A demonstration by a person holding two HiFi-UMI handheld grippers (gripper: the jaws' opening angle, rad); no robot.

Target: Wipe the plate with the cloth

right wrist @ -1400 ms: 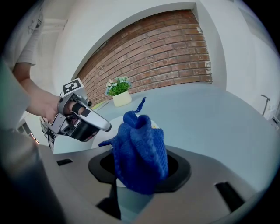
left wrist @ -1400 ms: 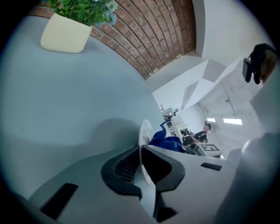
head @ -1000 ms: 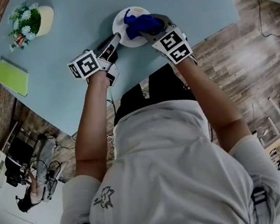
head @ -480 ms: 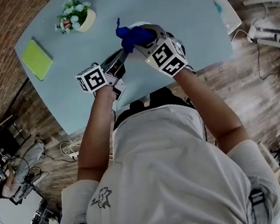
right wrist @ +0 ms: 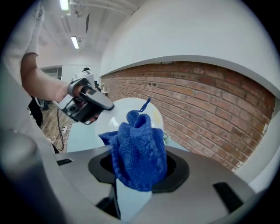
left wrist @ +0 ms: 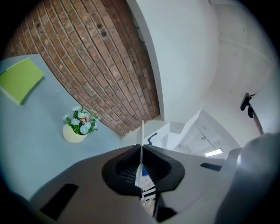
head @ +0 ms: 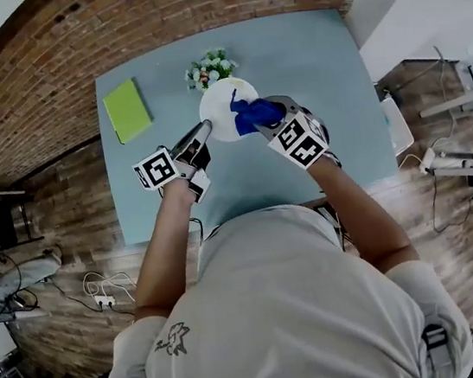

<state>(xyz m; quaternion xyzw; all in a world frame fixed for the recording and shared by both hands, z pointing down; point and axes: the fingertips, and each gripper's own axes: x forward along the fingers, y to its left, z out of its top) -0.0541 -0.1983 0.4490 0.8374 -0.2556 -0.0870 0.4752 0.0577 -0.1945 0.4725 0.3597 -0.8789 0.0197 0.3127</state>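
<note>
As we hold it off the blue table (head: 324,66), the white plate (head: 217,110) stands tilted up on edge in the left gripper (head: 201,134), whose jaws are drawn narrow and clamped on the plate's rim. From the left gripper view we see the plate edge-on, as a thin white line running straight up between the two dark pads. On the plate's other side, the right gripper (head: 265,117) has its jaws closed on a bunched blue cloth (right wrist: 139,153). The cloth swells out above the pads and ends in a small loop right in front of the plate's face. Seen from the head view, the cloth covers the plate's right-hand part, though we cannot tell whether it actually presses on the surface. Just beyond the plate, a cream pot of small flowers (head: 212,67) sits on the table, partly behind the plate's upper rim. Well to the left of the plate lies a green notebook (head: 127,109), flat on the table. Farther behind the plate, a brick wall (head: 109,27) closes off the scene.
</note>
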